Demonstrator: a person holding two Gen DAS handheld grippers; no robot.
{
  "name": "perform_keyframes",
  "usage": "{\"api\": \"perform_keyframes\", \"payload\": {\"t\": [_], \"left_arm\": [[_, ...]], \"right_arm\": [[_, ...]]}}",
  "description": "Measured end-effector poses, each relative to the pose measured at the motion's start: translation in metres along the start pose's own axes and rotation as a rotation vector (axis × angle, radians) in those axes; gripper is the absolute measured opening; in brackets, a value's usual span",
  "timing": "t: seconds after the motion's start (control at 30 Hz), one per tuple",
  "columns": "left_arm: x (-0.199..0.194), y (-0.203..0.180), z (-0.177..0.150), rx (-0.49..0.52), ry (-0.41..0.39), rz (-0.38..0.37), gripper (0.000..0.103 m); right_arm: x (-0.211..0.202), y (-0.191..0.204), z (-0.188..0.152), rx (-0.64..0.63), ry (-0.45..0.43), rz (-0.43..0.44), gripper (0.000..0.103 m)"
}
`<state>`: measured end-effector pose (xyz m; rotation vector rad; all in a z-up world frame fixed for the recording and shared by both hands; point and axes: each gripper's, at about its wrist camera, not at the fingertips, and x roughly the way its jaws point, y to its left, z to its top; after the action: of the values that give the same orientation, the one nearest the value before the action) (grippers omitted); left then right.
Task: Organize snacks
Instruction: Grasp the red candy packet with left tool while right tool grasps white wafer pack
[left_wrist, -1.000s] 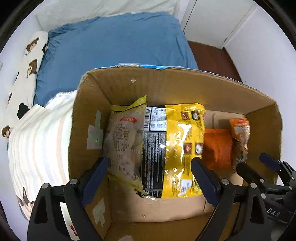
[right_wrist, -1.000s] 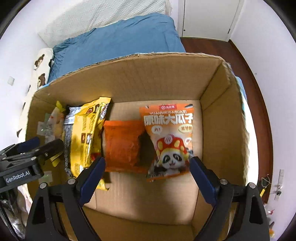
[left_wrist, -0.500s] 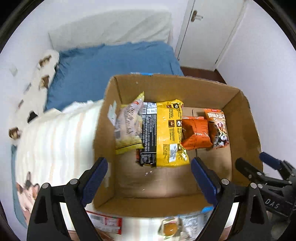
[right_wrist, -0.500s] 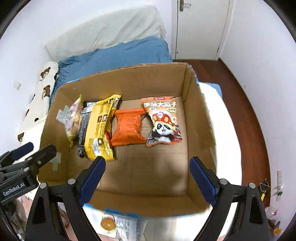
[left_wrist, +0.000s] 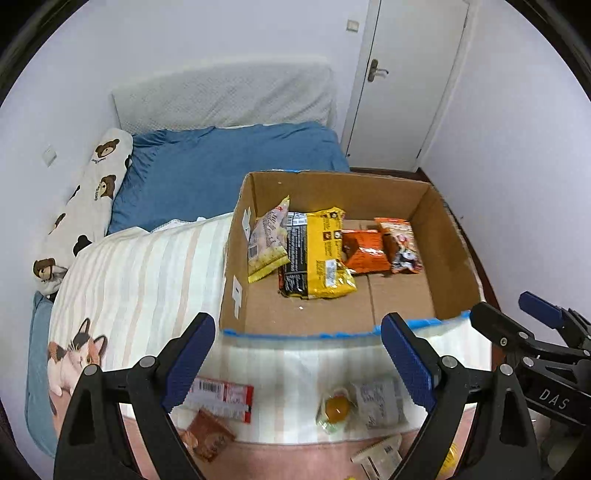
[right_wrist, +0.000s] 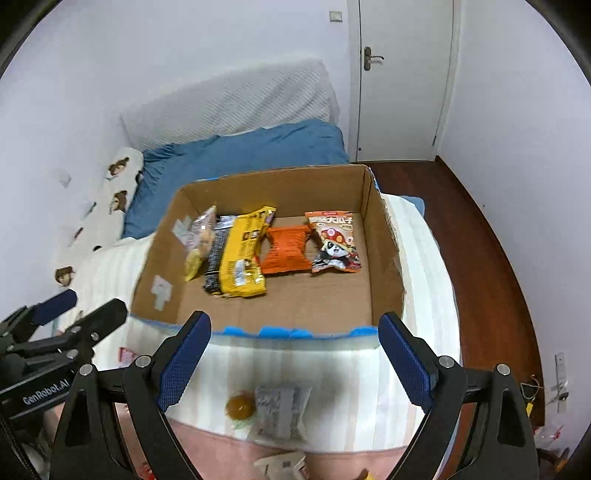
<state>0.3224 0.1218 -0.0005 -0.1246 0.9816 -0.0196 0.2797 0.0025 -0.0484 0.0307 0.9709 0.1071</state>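
Observation:
An open cardboard box (left_wrist: 454, 258) (right_wrist: 384, 258) sits on the bed, holding a row of snack bags: a pale yellow bag (left_wrist: 267, 240), a yellow and black bag (left_wrist: 319, 254) (right_wrist: 240, 254), an orange bag (left_wrist: 365, 251) (right_wrist: 286, 249) and a panda bag (right_wrist: 334, 245) (left_wrist: 402, 245). Loose snacks lie on the striped blanket in front of the box: a red and white packet (left_wrist: 221, 395), a brown packet (left_wrist: 207, 435), a clear packet with an orange ball (left_wrist: 338, 406) (right_wrist: 271, 406). My left gripper (left_wrist: 299, 362) and right gripper (right_wrist: 293, 362) hover open and empty over these, side by side.
Beyond the box lie a blue sheet (left_wrist: 229, 170), a bear-print pillow (left_wrist: 92, 195) and a white headboard cushion. A cat-print blanket (left_wrist: 129, 280) covers the near bed. A white door (right_wrist: 402, 74) and dark wood floor (right_wrist: 491, 258) are at the right.
Both grippers have pulled back and up out of the box. The box now looks smaller and farther, and the loose snacks on the blanket have come into view below.

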Motion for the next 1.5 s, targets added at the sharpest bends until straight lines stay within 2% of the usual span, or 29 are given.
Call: {"api": "perform_keyframes", "payload": {"t": [0.13,0.23,0.37,0.4,0.53,0.67,0.73,0.83,0.93,0.97,1.03,1.17,1.23,1.27,1.3,1.37,1.5], "left_arm": [[-0.02,0.001,-0.022,-0.008,-0.007,-0.009,0.092],[-0.026,0.008,-0.045,-0.026,0.011,-0.007,0.092],[-0.022,0.027,-0.088,-0.052,0.076,-0.013,0.094],[-0.019,0.03,-0.096,-0.06,0.093,-0.015,0.102],[-0.003,0.058,-0.143,-0.124,0.193,0.021,0.103],[0.013,0.094,-0.187,-0.248,0.285,0.063,0.103],[0.023,0.118,-0.214,-0.347,0.352,0.078,0.103],[0.037,0.146,-0.256,-0.505,0.441,0.071,0.103],[0.048,0.16,-0.284,-0.59,0.497,0.051,0.102],[0.051,0.159,-0.291,-0.59,0.511,0.039,0.102],[0.059,0.153,-0.297,-0.554,0.543,0.026,0.102],[0.074,0.131,-0.299,-0.446,0.563,0.0,0.102],[0.084,0.122,-0.298,-0.403,0.567,-0.001,0.097],[0.088,0.118,-0.296,-0.379,0.562,-0.005,0.092],[0.093,0.112,-0.295,-0.341,0.556,0.0,0.073],[0.106,0.103,-0.293,-0.283,0.581,0.021,0.05],[0.112,0.092,-0.291,-0.273,0.578,0.022,0.045]], "right_arm": [[-0.02,0.002,-0.019,0.01,-0.001,0.028,0.094],[-0.02,0.001,-0.044,0.025,0.059,0.057,0.094],[0.001,-0.003,-0.09,0.034,0.179,0.079,0.099],[0.008,-0.004,-0.105,0.038,0.211,0.079,0.099],[0.038,-0.009,-0.156,0.05,0.338,0.074,0.099],[0.071,-0.009,-0.2,0.038,0.446,0.05,0.099],[0.084,-0.006,-0.213,0.027,0.478,0.045,0.099],[0.106,-0.004,-0.231,0.017,0.526,0.029,0.097],[0.117,0.002,-0.239,-0.008,0.543,0.014,0.095],[0.121,0.004,-0.242,-0.016,0.552,0.013,0.094],[0.128,0.007,-0.247,-0.026,0.569,0.01,0.081],[0.14,0.01,-0.253,-0.057,0.577,-0.04,0.073],[0.142,0.008,-0.255,-0.065,0.58,-0.049,0.068],[0.142,0.008,-0.256,-0.069,0.582,-0.049,0.068],[0.143,0.007,-0.257,-0.069,0.584,-0.045,0.068],[0.144,0.006,-0.258,-0.075,0.59,-0.046,0.067],[0.148,0.008,-0.258,-0.096,0.592,-0.055,0.064]]}}
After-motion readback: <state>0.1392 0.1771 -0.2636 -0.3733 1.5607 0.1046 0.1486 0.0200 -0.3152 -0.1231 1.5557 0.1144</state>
